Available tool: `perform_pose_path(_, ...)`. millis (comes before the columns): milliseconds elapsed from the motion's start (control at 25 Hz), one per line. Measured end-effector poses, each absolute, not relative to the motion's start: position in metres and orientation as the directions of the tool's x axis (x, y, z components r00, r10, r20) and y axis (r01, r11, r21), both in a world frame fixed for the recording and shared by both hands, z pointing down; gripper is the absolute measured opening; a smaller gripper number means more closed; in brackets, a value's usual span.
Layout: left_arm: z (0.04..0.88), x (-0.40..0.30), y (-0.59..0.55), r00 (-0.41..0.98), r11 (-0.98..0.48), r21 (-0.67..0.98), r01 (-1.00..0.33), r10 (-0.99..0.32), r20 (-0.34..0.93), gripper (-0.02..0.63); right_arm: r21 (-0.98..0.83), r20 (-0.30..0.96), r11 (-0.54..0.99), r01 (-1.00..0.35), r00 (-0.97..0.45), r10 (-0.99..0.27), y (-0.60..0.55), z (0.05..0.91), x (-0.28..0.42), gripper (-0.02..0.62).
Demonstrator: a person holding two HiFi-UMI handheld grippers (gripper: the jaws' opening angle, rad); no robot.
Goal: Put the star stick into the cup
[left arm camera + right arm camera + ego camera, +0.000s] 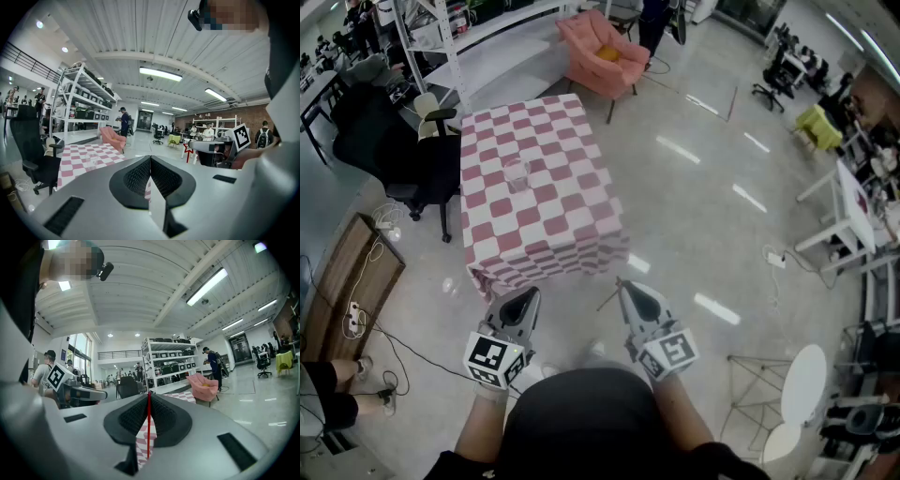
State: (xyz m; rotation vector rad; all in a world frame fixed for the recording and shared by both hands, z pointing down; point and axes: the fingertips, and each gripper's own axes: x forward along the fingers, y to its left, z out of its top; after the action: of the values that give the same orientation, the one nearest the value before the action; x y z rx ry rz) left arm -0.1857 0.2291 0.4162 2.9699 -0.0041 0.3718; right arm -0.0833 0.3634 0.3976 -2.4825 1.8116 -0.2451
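Observation:
A clear cup [517, 175] stands on the table with the red-and-white checked cloth [553, 225], well ahead of both grippers; it also shows faintly as the cup [91, 161] in the left gripper view. My right gripper [622, 284] is shut on the thin red star stick [149, 427], which runs straight up between its jaws. The stick's red star end [188, 151] shows in the left gripper view, beside the right gripper. My left gripper [529, 293] is held next to it, shut with nothing in it. Both grippers hover over the floor, short of the table's near edge.
A black office chair [403, 155] stands left of the table and a pink armchair [602, 52] behind it. Cables and a wooden board [352, 281] lie on the floor at left. White tables and round stools [802, 384] are at right. A person's legs [328, 394] are at lower left.

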Motion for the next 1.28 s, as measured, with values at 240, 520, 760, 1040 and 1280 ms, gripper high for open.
perform_pose_path(240, 0.422, -0.151, 0.241, 0.965, -0.99, 0.137, -0.024, 0.012, 0.261, 0.043, -0.158, 0.1, -0.301, -0.94, 0.288, -0.952, 0.373, 0.407, -0.049, 0.029)
perform_pose_path(520, 0.424, -0.105, 0.259, 0.958, -0.993, 0.114, -0.038, -0.003, 0.288, 0.043, -0.2, 0.059, -0.284, -0.938, 0.278, -0.959, 0.394, 0.407, 0.0, 0.029)
perform_pose_path(760, 0.428, -0.084, 0.271, 0.95, -0.992, 0.117, -0.057, -0.018, 0.312, 0.043, -0.217, 0.053, -0.277, -0.936, 0.272, -0.961, 0.406, 0.41, 0.03, 0.029)
perform_pose_path(1040, 0.445, -0.048, 0.237, 0.945, -0.987, 0.152, -0.054, -0.002, 0.327, 0.042, -0.235, 0.075, -0.293, -0.927, 0.283, -0.956, 0.369, 0.419, 0.068, 0.029)
perform_pose_path(1280, 0.446, -0.017, 0.179, 0.947, -0.985, 0.171, -0.028, 0.029, 0.319, 0.043, -0.215, 0.105, -0.304, -0.928, 0.287, -0.952, 0.31, 0.418, 0.095, 0.029)
